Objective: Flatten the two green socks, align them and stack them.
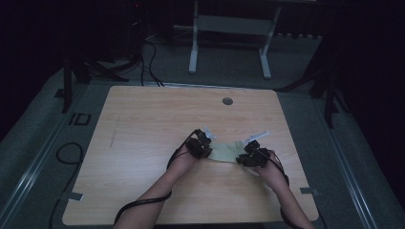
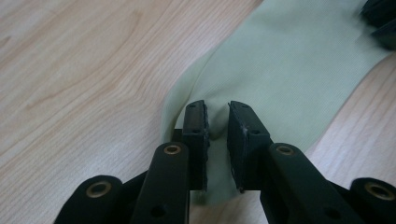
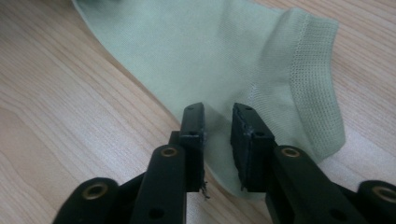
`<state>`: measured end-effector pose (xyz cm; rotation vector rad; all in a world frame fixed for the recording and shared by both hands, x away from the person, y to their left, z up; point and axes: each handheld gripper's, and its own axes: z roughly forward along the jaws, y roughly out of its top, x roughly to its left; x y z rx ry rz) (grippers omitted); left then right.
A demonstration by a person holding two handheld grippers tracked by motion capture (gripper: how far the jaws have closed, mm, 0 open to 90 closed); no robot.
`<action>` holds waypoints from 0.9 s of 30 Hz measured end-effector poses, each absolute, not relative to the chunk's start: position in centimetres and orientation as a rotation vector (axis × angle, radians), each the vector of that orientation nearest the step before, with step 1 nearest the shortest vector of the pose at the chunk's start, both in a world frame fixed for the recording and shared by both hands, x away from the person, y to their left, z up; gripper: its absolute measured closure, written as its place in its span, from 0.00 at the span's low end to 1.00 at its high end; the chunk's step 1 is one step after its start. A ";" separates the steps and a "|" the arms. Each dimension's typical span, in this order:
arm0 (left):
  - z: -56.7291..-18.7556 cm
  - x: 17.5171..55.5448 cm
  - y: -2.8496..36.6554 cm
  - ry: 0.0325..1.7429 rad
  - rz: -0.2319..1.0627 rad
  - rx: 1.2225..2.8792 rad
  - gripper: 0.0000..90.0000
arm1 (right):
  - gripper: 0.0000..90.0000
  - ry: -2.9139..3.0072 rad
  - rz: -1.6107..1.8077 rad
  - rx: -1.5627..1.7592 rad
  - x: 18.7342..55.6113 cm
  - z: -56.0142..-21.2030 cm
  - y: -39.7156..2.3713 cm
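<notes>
A pale green ankle sock (image 1: 224,152) lies flat on the wooden table (image 1: 153,124), a little right of its middle. My left gripper (image 1: 209,151) is down on the sock's left end. In the left gripper view its jaws (image 2: 217,112) stand a narrow gap apart over the sock (image 2: 289,60), with a small pucker of fabric between them. My right gripper (image 1: 241,160) rests on the right end. Its jaws (image 3: 218,114) are equally narrow over the sock (image 3: 210,46), near the heel and just short of the ribbed cuff (image 3: 313,79). That gripper's black tip (image 2: 380,18) also shows in the left gripper view's top right corner.
A round grommet hole (image 1: 227,101) sits near the table's far edge. Behind the table stands a white desk frame (image 1: 193,47) on grey carpet. Black cables (image 1: 67,152) loop on the floor at the left. Bare wood surrounds the sock.
</notes>
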<state>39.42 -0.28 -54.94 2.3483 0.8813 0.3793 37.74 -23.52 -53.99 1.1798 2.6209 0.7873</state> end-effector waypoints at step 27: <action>-52.8 37.2 2.6 0.879 0.328 2.152 0.45 | 0.42 2.585 0.970 1.064 37.3 -51.9 -22.9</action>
